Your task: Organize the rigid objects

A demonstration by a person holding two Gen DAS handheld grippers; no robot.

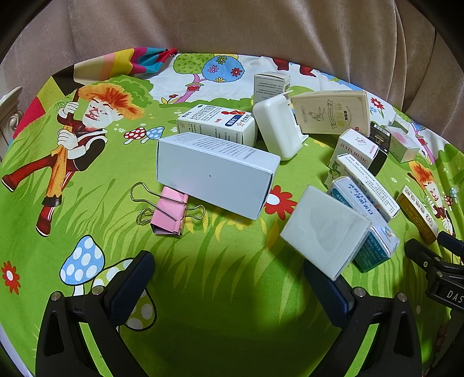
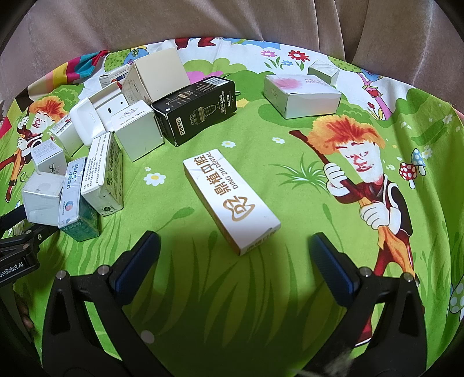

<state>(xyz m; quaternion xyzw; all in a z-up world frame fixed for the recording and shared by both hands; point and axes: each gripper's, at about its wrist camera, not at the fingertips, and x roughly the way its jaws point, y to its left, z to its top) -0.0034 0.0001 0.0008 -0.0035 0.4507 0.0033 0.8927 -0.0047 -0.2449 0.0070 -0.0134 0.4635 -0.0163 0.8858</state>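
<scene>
The cartoon-printed cloth (image 2: 220,290) covered the whole surface before you, with a beige curtain (image 1: 232,26) hanging at twelve o'clock.

From your left wrist view, the long white carton (image 1: 214,174) lay at twelve o'clock from your left tool (image 1: 229,287), tilted, its lower edge resting on the pink binder clip (image 1: 169,211) at eleven o'clock. Beyond it stood the red-and-white medicine box (image 1: 217,123), touching the white plastic case (image 1: 279,127), and the beige herbal box (image 1: 332,111) leaned upright behind that. At one o'clock, a small white square box (image 1: 324,232) rested against the blue-and-teal box (image 1: 368,229), just above your right-hand finger pad (image 1: 327,295). Your left tool stood with its fingers wide apart, gripping nothing.

From your right wrist view, the DING ZHI DENTAL box (image 2: 230,200) lay flat at twelve o'clock from your right tool (image 2: 235,261), between the lines of its spread fingers but clear of both pads. The black DORMI box (image 2: 197,108) sat farther off at eleven o'clock, touching the cluster of white boxes. The pink-smudged white box (image 2: 301,97) sat at one o'clock, well apart. Your right tool was likewise spread and empty.
</scene>
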